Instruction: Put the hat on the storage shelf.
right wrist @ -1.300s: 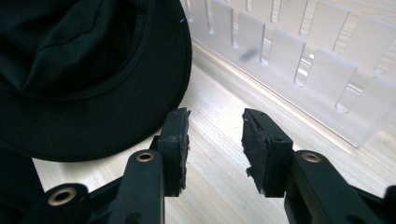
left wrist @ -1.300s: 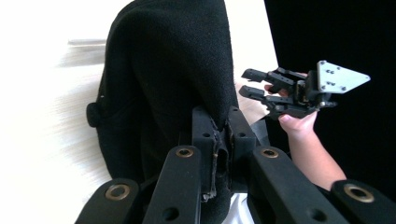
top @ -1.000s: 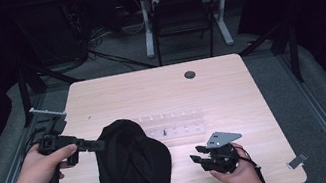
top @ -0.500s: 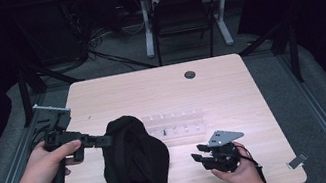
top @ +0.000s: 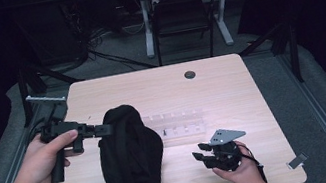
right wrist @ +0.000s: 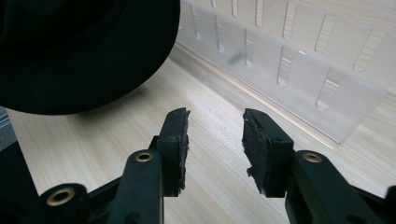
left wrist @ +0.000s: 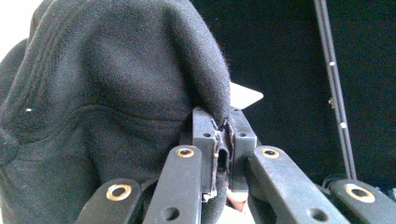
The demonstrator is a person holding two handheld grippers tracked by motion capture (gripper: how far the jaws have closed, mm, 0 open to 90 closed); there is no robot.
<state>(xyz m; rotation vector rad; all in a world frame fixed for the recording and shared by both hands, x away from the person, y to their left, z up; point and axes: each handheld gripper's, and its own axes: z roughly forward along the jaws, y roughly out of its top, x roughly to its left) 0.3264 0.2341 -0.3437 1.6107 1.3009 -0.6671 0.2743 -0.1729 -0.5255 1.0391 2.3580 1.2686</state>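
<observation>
A black fabric hat [top: 130, 152] hangs half lifted over the left middle of the wooden table [top: 169, 82], its lower end still on the wood. My left gripper [top: 106, 129] is shut on its upper left edge; in the left gripper view the cloth of the hat [left wrist: 107, 102] is pinched between the closed pads [left wrist: 205, 128]. My right gripper [top: 202, 150] rests low at the front right, open, nothing between its pads [right wrist: 180, 140]. It points toward the hat's brim [right wrist: 88, 56] and a clear plastic divided box [right wrist: 299, 60].
The clear compartment box [top: 177, 124] lies just right of the hat, with a small dark item in one cell. A round black grommet [top: 190, 74] sits near the table's far edge. A small grey clip [top: 297, 160] lies off the front right corner. Chair and desk legs stand beyond.
My left gripper has risen and lifted the hat's edge, so the hat now stands taller and narrower. The right gripper has stayed put.
</observation>
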